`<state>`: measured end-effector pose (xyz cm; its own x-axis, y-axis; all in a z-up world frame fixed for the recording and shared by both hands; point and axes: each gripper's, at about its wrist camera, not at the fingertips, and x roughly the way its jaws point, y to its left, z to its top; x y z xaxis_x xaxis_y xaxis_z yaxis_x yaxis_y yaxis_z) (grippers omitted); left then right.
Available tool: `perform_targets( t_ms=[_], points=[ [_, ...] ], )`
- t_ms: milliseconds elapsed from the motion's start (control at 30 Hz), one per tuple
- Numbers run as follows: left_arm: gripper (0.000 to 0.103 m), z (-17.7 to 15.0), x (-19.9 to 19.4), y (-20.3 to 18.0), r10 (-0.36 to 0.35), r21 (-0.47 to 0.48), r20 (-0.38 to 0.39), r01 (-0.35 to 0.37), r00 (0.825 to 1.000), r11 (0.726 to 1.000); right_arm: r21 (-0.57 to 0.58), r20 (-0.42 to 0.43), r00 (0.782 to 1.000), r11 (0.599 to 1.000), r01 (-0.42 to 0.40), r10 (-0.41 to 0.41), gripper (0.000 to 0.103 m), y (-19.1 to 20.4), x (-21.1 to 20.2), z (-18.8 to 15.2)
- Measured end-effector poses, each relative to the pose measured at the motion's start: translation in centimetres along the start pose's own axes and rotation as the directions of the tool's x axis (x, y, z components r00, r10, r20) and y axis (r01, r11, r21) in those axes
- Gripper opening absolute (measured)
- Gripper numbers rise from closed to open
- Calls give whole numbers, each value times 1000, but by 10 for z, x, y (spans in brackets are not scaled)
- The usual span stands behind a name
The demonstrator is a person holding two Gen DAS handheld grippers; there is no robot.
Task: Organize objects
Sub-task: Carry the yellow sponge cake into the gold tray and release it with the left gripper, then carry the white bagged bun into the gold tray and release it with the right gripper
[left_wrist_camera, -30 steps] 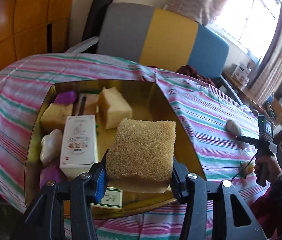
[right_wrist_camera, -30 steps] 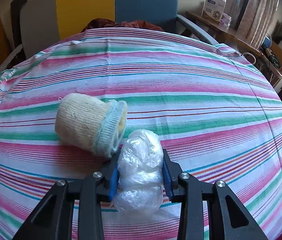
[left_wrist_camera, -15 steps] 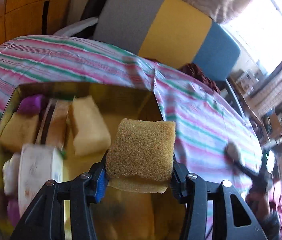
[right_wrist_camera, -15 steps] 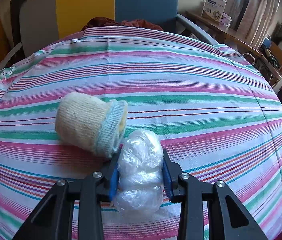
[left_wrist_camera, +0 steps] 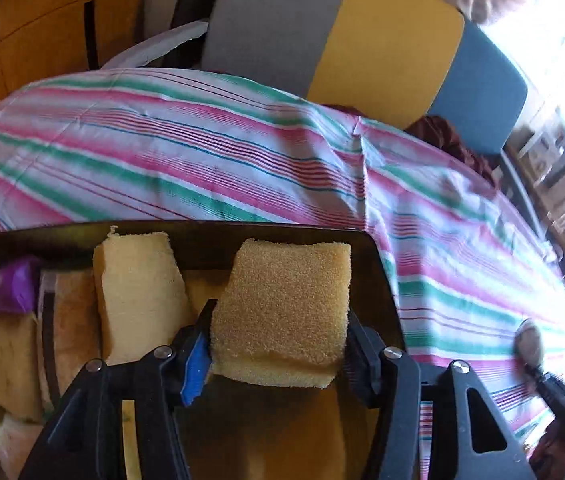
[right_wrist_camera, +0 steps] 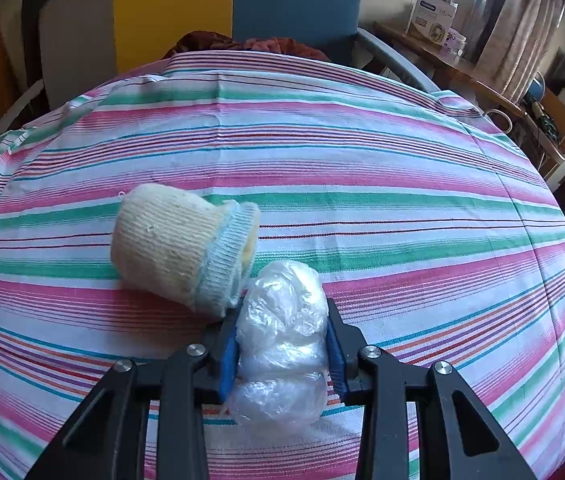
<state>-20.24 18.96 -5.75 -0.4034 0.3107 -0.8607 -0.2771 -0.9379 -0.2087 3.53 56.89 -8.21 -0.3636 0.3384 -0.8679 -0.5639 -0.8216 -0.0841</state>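
Note:
My left gripper [left_wrist_camera: 278, 360] has a brown-topped yellow sponge [left_wrist_camera: 282, 312] between its pads, and its jaws are opening. The sponge hangs over the right part of a gold metal tray [left_wrist_camera: 378, 256]. In the tray lie a pale yellow sponge [left_wrist_camera: 138, 296], a purple item [left_wrist_camera: 12, 290] and other pieces at the left. My right gripper [right_wrist_camera: 282, 356] is shut on a clear plastic-wrapped bundle [right_wrist_camera: 282, 340] that rests on the striped tablecloth [right_wrist_camera: 362, 160]. A rolled cream sock [right_wrist_camera: 178, 244] with a blue cuff lies just left of the bundle, touching it.
A chair [left_wrist_camera: 322, 40] with grey, yellow and blue panels stands behind the table. A wooden cabinet [left_wrist_camera: 22, 40] is at the far left. A side table with a box [right_wrist_camera: 434, 16] stands at the right by the window. Bare cloth spreads beyond the sock.
The left gripper has carried the sponge forward and down over the tray, which now fills the lower left of its view. The right gripper and its bundle have not moved.

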Motion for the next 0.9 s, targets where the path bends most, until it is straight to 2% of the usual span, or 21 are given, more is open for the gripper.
perform_targets(
  t_ms=[167,333,467,667,900],
  points=[
    [64,-1,-7,6,-38,-16,-8,38,999,999,4,1,1000,1000,1,-1,38,0,0,0],
    [64,-1,-22,16,-39,-59,17,40,999,997,5,1,1000,1000,-1,1,38,-1,0,0],
    [63,-17,-57,13,-1,-5,95,1,995,1000,3,3,1000,1000,1,-1,38,-1,0,0],
    [63,-59,-104,7,63,69,197,-78,978,995,-9,6,1000,1000,5,-5,36,0,-1,0],
    [63,-99,-139,2,99,109,259,-130,961,986,-13,17,1000,1000,8,-7,36,0,-1,-1]
  ],
)
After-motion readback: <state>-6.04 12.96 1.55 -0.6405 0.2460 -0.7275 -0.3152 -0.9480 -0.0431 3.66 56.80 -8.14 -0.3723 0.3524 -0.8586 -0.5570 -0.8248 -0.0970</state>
